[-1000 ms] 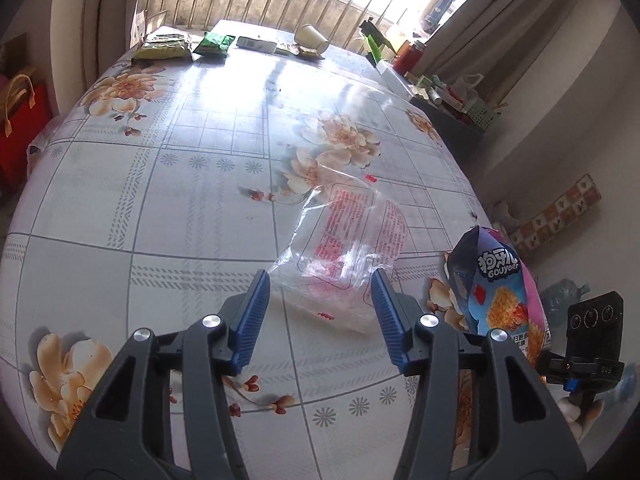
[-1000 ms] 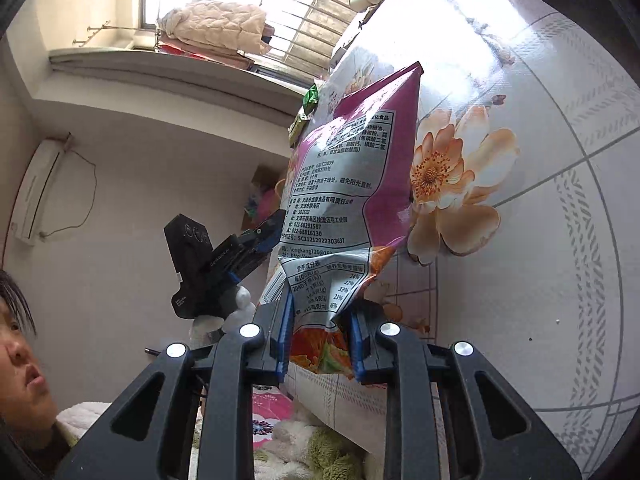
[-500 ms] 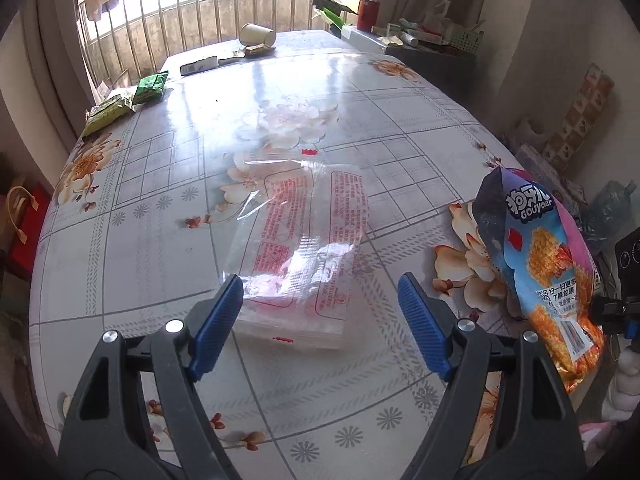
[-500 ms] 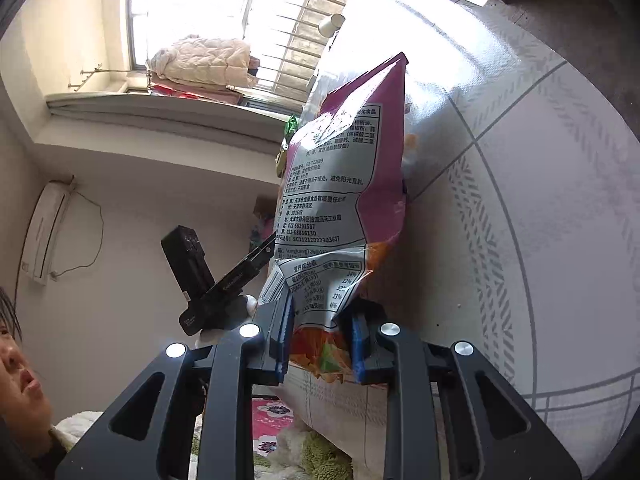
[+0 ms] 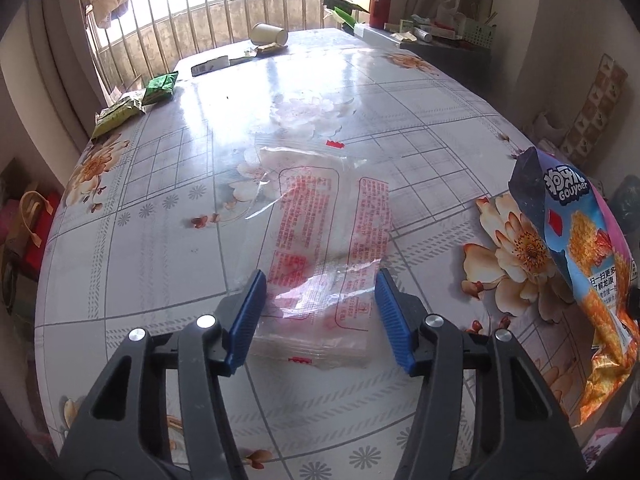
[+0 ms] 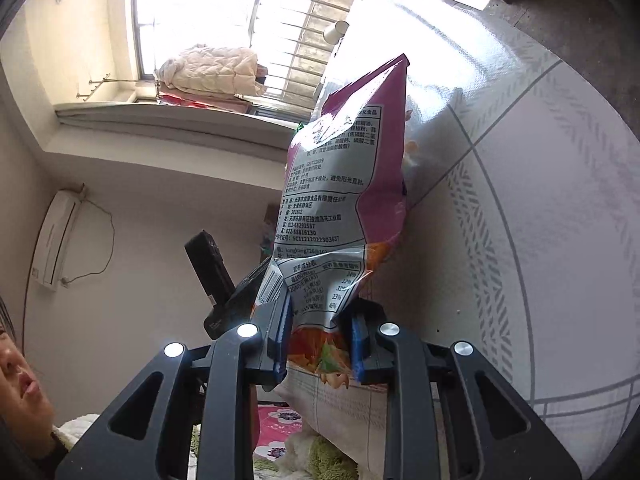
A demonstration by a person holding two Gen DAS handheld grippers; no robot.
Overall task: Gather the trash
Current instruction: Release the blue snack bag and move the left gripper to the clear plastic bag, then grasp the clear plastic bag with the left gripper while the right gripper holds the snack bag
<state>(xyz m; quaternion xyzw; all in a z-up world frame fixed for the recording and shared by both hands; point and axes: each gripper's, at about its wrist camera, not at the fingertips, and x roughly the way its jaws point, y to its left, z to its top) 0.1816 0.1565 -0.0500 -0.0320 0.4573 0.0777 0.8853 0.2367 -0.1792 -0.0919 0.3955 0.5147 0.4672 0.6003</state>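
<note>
A clear plastic wrapper with red print [image 5: 320,248] lies flat on the flowered tablecloth [image 5: 160,240]. My left gripper [image 5: 320,316] is open, its blue fingers either side of the wrapper's near end, just above it. My right gripper [image 6: 318,336] is shut on the bottom edge of a pink and blue snack bag [image 6: 344,200] and holds it upright at the table's right edge. The bag also shows at the right of the left wrist view [image 5: 576,248]. The left gripper's body [image 6: 218,280] shows in the right wrist view.
Two green snack packets [image 5: 136,100] lie at the far left edge. A paper cup on its side [image 5: 268,34] and flat wrappers [image 5: 210,65] lie at the far end by the window. A cluttered side shelf [image 5: 436,32] stands far right.
My left gripper has swung round to face the wrapper lengthwise, moved over its near end, and its jaws have narrowed since half a second ago. The right gripper keeps hold of the snack bag.
</note>
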